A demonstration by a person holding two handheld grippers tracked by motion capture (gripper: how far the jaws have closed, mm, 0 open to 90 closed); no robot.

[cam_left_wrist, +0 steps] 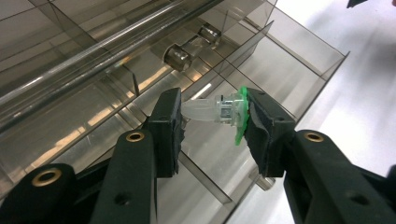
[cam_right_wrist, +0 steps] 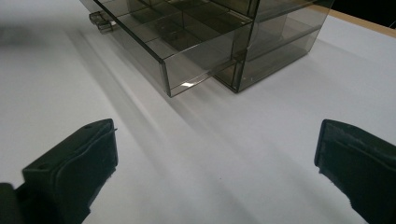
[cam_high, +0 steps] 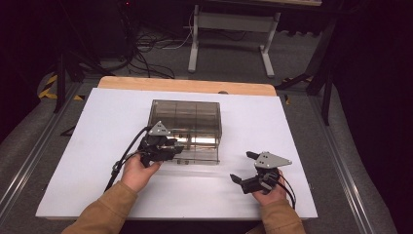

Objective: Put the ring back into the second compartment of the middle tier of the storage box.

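Now we hold small clear part with green base [cam_left_wrist: 224, 112] clamped in left tool [cam_left_wrist: 212, 126], over open drawer [cam_left_wrist: 299, 60] of smoky organizer box [cam_high: 185, 117]. Right tool [cam_high: 248, 168] apart, idle on surface [cam_high: 97, 122]. Risk: pinch is endwise, part may slip, land in wrong compartment.

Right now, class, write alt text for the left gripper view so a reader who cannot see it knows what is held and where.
The left tongs grip a small clear plastic part with a green disc end, one black pad at each end. It sits above the divided compartments of a smoky transparent plastic drawer box on a white table.
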